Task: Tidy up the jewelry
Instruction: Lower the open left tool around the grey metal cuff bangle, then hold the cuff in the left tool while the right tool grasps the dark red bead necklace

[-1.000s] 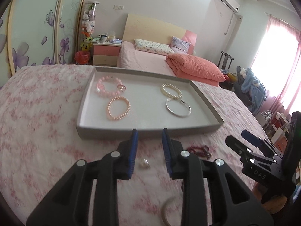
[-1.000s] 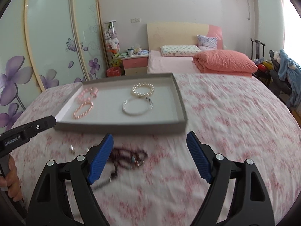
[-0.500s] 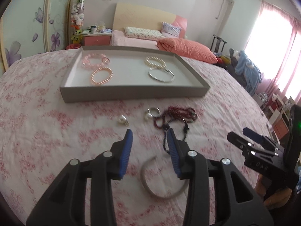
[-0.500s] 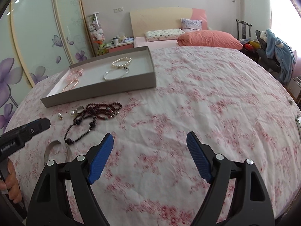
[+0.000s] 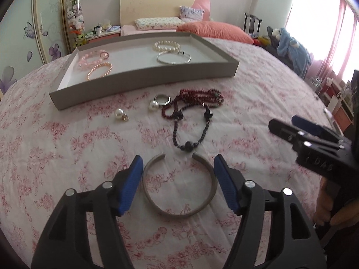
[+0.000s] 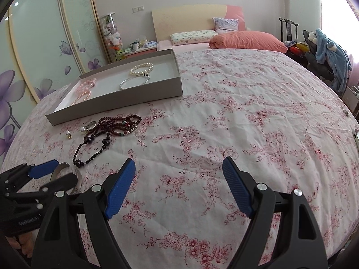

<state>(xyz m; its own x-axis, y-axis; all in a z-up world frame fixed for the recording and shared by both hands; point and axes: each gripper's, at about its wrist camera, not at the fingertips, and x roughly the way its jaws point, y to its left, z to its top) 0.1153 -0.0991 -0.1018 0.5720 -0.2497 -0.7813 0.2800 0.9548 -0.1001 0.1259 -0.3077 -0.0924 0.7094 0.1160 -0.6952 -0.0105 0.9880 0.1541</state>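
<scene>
A grey open bangle [image 5: 179, 201] lies on the floral bedspread between the blue pads of my left gripper [image 5: 179, 177], whose jaws are opening and do not press on it. Beyond it lie a dark bead necklace [image 5: 190, 121], a dark red bead strand [image 5: 199, 96], a silver ring [image 5: 162, 99] with a pearl and a loose pearl earring [image 5: 120, 113]. The grey tray [image 5: 143, 83] further back holds pink, pearl and silver bracelets. My right gripper [image 6: 178, 181] hovers open over bare bedspread, right of the jewelry. The left gripper [image 6: 53, 171] shows at the right wrist view's lower left.
The bed's foot edge curves away at the right [image 6: 345, 112]. Pillows and a folded orange quilt [image 6: 246, 40] lie at the headboard. A chair with a blue garment [image 6: 329, 51] stands beside the bed. A hand [image 5: 329, 210] holds the right gripper's handle.
My left gripper has drawn back from the tray and sunk over the grey bangle, its jaws spreading from narrow to wide around it. The right gripper has swung right, away from the bead strands.
</scene>
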